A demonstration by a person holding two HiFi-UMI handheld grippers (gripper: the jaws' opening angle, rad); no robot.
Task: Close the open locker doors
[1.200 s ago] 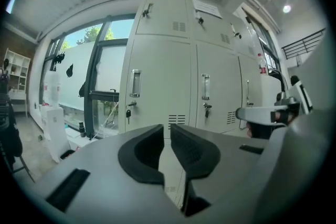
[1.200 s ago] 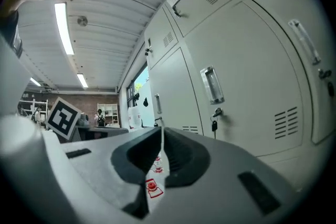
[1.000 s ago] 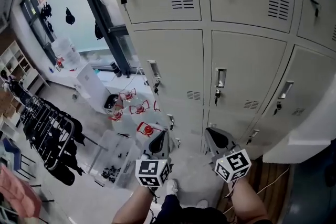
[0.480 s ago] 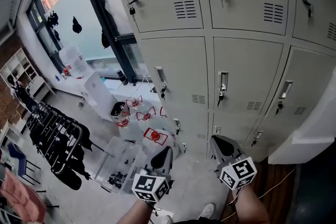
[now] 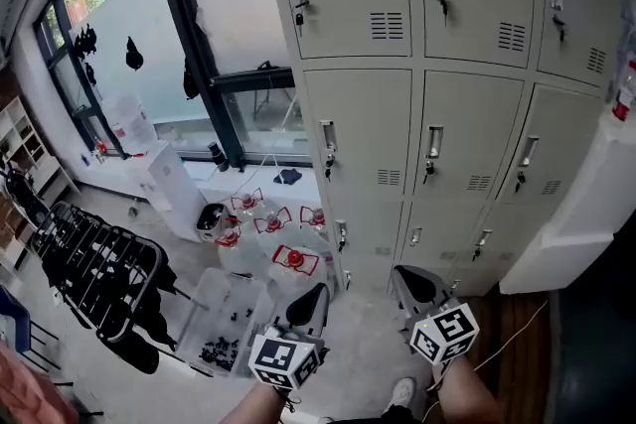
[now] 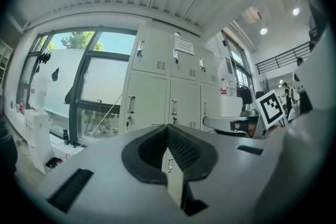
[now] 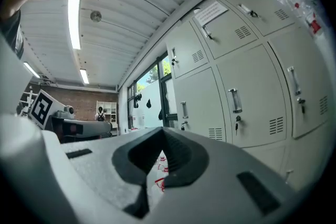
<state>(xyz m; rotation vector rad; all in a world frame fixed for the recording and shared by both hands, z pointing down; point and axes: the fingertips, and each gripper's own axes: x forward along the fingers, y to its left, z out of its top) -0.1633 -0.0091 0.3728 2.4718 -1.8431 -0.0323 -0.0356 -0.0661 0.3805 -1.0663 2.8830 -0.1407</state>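
The bank of grey lockers (image 5: 467,129) fills the upper right of the head view. Every door facing me there looks shut, each with a handle and a key. A pale flat panel (image 5: 581,213) juts out at the right edge; I cannot tell whether it is an open door. My left gripper (image 5: 316,293) and right gripper (image 5: 402,273) are held low, side by side, a good way short of the lockers. Both are shut with nothing between the pads. The left gripper (image 6: 168,129) points at the lockers (image 6: 157,92); the right gripper (image 7: 161,132) has them on its right (image 7: 247,92).
Left of the lockers is a tall window with a black frame (image 5: 194,45). On the floor lie clear plastic boxes (image 5: 224,313), red-and-white items (image 5: 288,258), a white cabinet (image 5: 169,179) and a black clothes rack (image 5: 94,273). A strip of wooden floor (image 5: 507,333) runs at the right.
The head view has tipped upward and drawn back, so more of the top lockers shows. Both grippers stay shut and low in the frame, side by side.
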